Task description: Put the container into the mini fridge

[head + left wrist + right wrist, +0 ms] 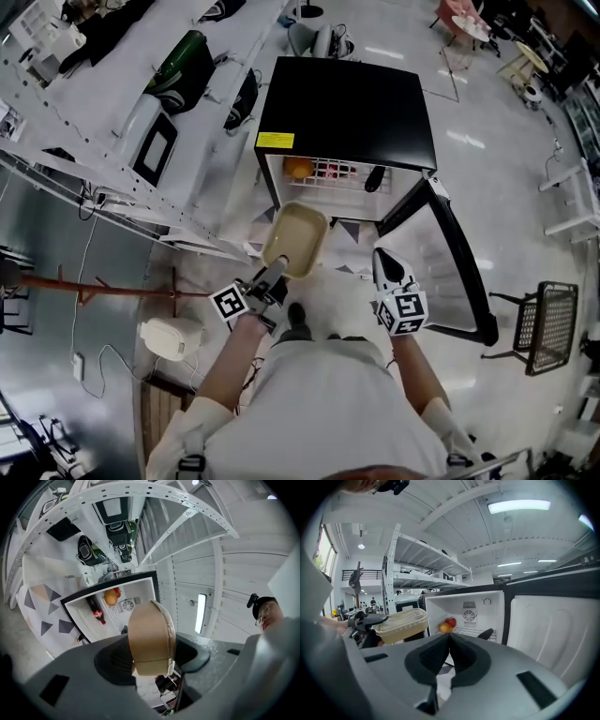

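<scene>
Item one, nearest me: left gripper [273, 275], its fingers pinching one short end of the container.

Item two: right gripper [449, 641], carried at my right, fingers pressed together on nothing.

Item three: beige translucent plastic container with a lid [295, 239], rectangular. It hangs roughly level in the air out past the left gripper, in front of the fridge opening and not yet inside it.

Item four: black mini fridge with a white interior [342, 103], standing on the floor. Its door [450, 262] is swung wide to the right.

Item five, farthest, inside the cabinet: an orange fruit [298, 169] and a red apple [450, 621] touching at the left of the shelf. A dark cola bottle [96, 613] lies beside them. There is also a dark object at the right that I cannot identify.

Step in hand, as I judge it: the approach, load gripped and the door already open. The next move calls for lowering the container forward through the opening and keeping it level. I would aim for the bare shelf between the fruit and the dark object, and spread the left fingers only once it rests there.
</scene>
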A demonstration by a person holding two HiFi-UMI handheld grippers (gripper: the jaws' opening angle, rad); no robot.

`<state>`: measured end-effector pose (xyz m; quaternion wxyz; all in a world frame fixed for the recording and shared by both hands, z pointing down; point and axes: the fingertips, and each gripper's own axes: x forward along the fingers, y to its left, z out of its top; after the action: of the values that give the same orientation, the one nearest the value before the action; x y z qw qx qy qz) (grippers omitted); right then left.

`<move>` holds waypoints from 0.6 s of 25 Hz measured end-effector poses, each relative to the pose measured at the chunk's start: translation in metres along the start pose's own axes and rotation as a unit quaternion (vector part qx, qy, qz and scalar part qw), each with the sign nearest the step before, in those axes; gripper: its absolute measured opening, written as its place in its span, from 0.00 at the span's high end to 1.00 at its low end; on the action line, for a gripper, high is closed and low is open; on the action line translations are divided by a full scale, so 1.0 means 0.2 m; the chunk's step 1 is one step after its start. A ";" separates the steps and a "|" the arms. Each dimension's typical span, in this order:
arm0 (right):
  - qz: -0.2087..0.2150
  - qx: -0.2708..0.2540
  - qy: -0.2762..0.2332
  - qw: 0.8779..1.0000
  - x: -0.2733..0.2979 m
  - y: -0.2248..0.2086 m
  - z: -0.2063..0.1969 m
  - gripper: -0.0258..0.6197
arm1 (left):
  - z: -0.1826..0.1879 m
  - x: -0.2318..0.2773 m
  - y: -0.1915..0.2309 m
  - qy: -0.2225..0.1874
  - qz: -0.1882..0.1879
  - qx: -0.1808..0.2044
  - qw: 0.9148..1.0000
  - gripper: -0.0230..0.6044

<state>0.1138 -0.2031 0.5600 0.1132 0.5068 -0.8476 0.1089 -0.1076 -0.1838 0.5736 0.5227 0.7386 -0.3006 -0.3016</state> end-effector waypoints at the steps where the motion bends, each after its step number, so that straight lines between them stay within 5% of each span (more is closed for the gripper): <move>1: -0.001 -0.001 0.001 1.000 0.02 0.01 0.00 0.95 | 0.02 0.01 0.02 0.006 0.000 -0.001 1.000 0.61; 15: -0.040 0.018 -0.003 0.999 0.13 0.09 0.04 0.95 | 0.13 0.24 0.22 0.086 -0.005 -0.023 0.996 0.61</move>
<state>0.0854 -0.2187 0.5584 0.1058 0.5423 -0.8251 0.1185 -0.1032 -0.2479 0.6030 0.5623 0.7508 -0.2436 -0.2465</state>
